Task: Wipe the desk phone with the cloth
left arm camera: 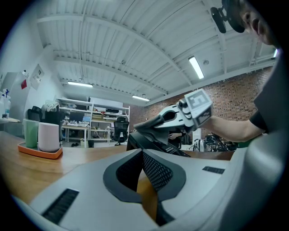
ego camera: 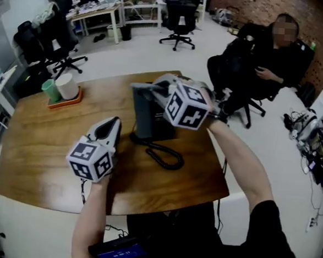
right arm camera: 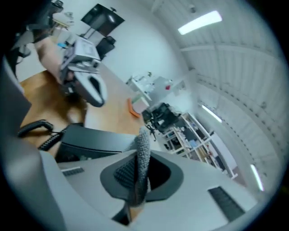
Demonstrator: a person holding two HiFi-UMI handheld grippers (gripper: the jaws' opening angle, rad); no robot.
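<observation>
A dark desk phone (ego camera: 150, 118) stands in the middle of the wooden desk (ego camera: 44, 145), its coiled cord and handset (ego camera: 164, 154) lying in front of it. My right gripper (ego camera: 153, 91) is over the top of the phone, shut on a grey cloth (ego camera: 141, 89). The right gripper view shows the cloth (right arm camera: 142, 155) pinched upright between the jaws, with the phone (right arm camera: 97, 137) just beyond. My left gripper (ego camera: 113, 123) hovers left of the phone, shut and holding nothing; its own view looks at the phone (left arm camera: 156, 143) and the cloth (left arm camera: 145, 127).
An orange tray (ego camera: 64, 99) with a green cup and a white cup sits at the desk's far left. A person sits in a chair (ego camera: 265, 64) beyond the desk's right side. Office chairs stand behind. A lit device (ego camera: 118, 253) lies near the front edge.
</observation>
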